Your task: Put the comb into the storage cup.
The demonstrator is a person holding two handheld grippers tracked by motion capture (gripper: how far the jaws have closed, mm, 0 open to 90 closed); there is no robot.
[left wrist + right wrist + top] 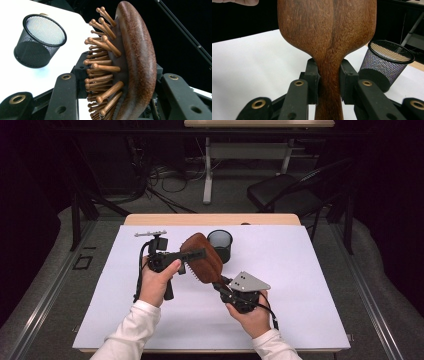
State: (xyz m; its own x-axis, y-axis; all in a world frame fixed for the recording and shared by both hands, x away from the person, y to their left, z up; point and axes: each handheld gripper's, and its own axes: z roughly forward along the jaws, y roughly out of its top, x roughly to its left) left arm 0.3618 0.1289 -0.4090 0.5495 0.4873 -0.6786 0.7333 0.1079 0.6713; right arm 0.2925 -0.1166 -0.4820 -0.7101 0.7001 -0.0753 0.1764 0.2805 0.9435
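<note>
The right gripper [226,285] is clamped on the narrow neck of a brown wooden paddle hairbrush [202,256]; in the right gripper view its two black pads press against either side of the handle [329,85] just below where the wood widens into the broad, grained back of the head. The left gripper [192,255] is closed across the brush head from the other side: in the left gripper view one jaw stands against the smooth rounded back [140,62] and the other on the side of the wooden ball-tipped pins [102,65], which stick out leftward from a dark cushion. No earlier look is to hand, so only the clamped state can be told. In the high view the brush is held up off the surface between the two hands, head toward the far left, handle slanting down to the near right, pins facing the near side. Just beyond the brush head stands a black wire-mesh pencil cup [220,245], upright with its mouth open upward, near the brush but apart from it. Everything sits over a white sheet [310,285] that covers the light wooden bench [210,219]. The person's white sleeves [135,330] come in from the near edge.
</note>
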